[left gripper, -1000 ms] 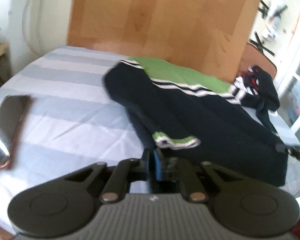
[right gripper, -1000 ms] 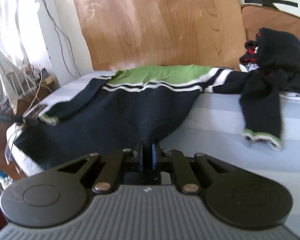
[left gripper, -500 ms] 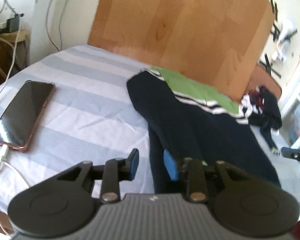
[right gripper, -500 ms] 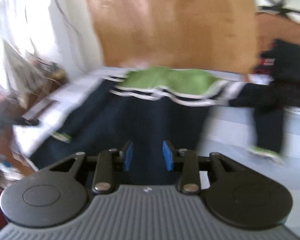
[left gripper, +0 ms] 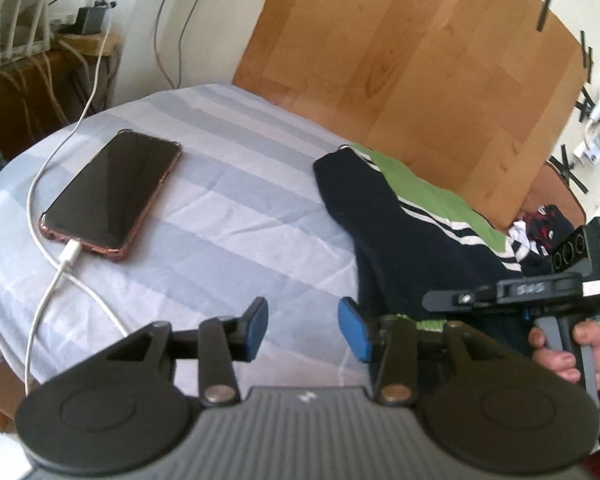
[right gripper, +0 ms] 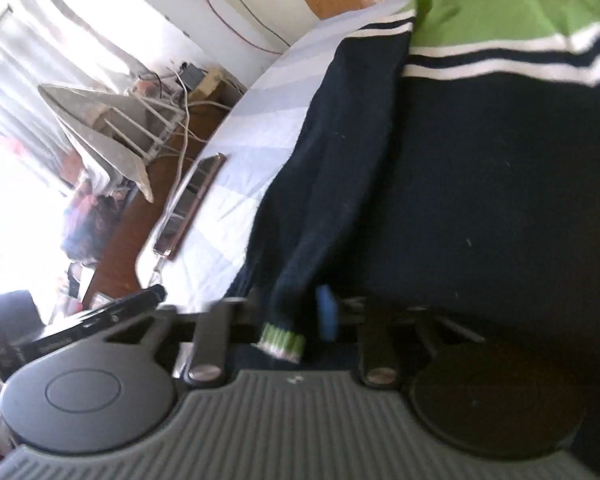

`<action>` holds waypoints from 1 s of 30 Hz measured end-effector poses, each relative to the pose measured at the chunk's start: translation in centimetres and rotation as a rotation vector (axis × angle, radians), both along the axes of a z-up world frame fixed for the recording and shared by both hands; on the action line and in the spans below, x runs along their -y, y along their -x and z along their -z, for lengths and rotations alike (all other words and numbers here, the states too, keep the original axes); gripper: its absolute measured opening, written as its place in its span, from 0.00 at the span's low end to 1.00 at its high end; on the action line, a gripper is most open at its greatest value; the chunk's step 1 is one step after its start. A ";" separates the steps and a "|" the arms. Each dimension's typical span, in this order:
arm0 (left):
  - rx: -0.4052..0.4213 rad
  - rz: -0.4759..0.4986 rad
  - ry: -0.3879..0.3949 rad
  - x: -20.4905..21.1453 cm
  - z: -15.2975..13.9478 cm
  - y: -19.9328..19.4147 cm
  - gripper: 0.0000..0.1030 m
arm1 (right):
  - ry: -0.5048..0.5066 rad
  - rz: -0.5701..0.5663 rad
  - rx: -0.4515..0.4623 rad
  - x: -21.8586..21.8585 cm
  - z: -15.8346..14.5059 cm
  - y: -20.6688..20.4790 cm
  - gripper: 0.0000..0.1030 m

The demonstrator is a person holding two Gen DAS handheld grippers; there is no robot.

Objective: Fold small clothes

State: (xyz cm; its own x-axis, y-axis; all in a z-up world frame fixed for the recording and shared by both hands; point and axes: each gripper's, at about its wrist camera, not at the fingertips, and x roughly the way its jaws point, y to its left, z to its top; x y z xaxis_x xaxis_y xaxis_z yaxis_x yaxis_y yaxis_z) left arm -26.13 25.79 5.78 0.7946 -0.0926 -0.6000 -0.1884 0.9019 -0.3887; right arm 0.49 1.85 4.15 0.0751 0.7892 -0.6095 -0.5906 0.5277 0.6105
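Note:
A navy sweater (left gripper: 396, 232) with a green yoke and white stripes lies on the striped bed sheet (left gripper: 228, 200); it also fills the right wrist view (right gripper: 480, 200). My left gripper (left gripper: 303, 326) is open and empty above the sheet, left of the sweater. My right gripper (right gripper: 290, 314) is open with the sweater's left sleeve (right gripper: 312, 216) lying between its fingers, the green-white cuff (right gripper: 282, 342) just at the jaws. The right gripper also shows in the left wrist view (left gripper: 540, 292), held at the sweater's near edge.
A phone (left gripper: 112, 194) with a white charging cable (left gripper: 56, 280) lies on the sheet at the left. A wooden board (left gripper: 420, 60) stands behind the bed. A dark garment pile (left gripper: 540, 224) sits at the far right. A bedside shelf with cables (right gripper: 172, 92) stands left of the bed.
Both grippers went from shut to open and let go of the sweater. The left gripper drew back left over the sheet; the right gripper swung down and left over the sleeve.

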 end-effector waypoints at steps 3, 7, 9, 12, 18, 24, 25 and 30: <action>-0.015 0.001 -0.004 0.0 0.0 -1.0 0.38 | 0.024 -0.035 0.148 0.6 -3.4 0.1 0.11; -0.008 0.017 -0.032 0.3 -1.0 -2.7 0.41 | 0.184 0.002 0.494 3.9 -10.2 -2.0 0.08; 0.002 0.026 -0.059 0.6 -1.8 -4.1 0.43 | 0.344 0.085 0.688 6.6 -12.9 -4.1 0.08; 0.024 0.049 -0.113 1.4 -3.3 -7.4 0.44 | 0.568 0.223 0.838 10.0 -14.0 -8.4 0.08; 0.047 0.145 -0.118 3.0 -5.5 -19.3 0.53 | 0.597 0.338 0.734 14.7 -10.5 -13.6 0.08; -0.054 0.240 -0.110 6.0 -3.5 -33.9 0.63 | 0.559 0.327 0.692 14.5 -8.8 -13.9 0.08; -0.077 0.251 -0.109 6.5 -2.8 -35.7 0.62 | 0.550 0.333 0.691 14.8 -9.2 -14.1 0.08; -0.109 0.243 -0.154 8.6 -0.4 -40.0 0.08 | 0.478 0.371 0.715 14.9 -11.2 -15.1 0.08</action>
State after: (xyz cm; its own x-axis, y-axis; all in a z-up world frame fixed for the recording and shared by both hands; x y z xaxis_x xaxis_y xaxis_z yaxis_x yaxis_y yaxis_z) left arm 13.87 17.22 6.15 0.6901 -0.1740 -0.7025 0.0073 0.9723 -0.2336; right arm 15.59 -13.08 15.31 0.7542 0.3170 -0.5751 -0.4852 0.8591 -0.1627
